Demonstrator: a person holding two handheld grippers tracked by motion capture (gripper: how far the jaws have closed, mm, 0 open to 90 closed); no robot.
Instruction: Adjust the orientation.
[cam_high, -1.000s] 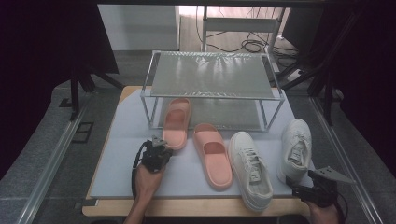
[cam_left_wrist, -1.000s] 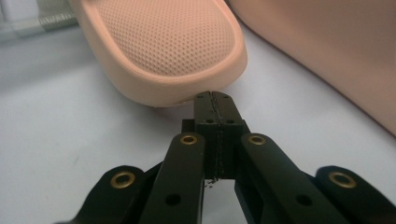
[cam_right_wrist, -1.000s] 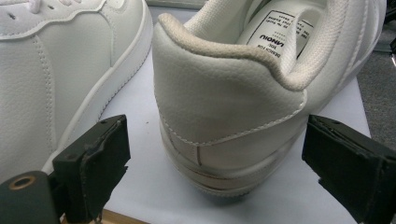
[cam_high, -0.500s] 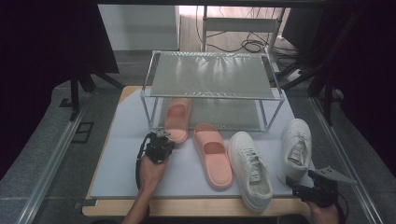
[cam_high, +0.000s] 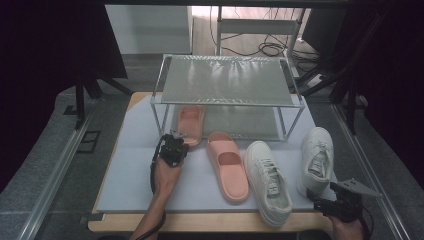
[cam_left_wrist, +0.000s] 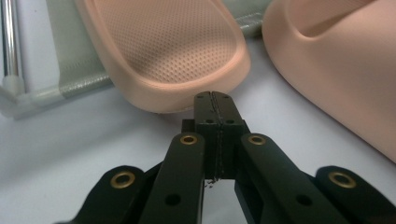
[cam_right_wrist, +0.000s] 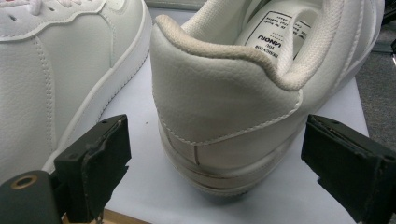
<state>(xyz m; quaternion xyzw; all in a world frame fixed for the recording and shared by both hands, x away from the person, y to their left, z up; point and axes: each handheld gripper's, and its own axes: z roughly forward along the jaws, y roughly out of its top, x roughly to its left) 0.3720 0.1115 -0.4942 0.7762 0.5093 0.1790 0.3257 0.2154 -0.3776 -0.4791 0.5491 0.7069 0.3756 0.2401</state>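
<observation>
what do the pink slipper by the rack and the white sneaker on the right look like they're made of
Slipper: likely soft moulded foam or rubber, matte, one piece, with a footbed of fine dimples.
Sneaker: probably smooth leather or a synthetic, slight sheen, stitched panels; the collar looks like woven fabric, with flat woven laces.

On my worktop (cam_high: 125, 190) the shoe rack (cam_high: 227, 80) stands at the back, one slipper (cam_high: 190, 124) lying partly under it. Before the rack, left to right, lie the second slipper (cam_high: 229, 165) and two sneakers (cam_high: 268, 181) (cam_high: 316, 159), with my left gripper (cam_high: 175, 136) at the first slipper's heel.

Wire shoe rack (cam_high: 227, 80), white mat (cam_high: 135, 170), perhaps cables (cam_high: 270, 48)
</observation>
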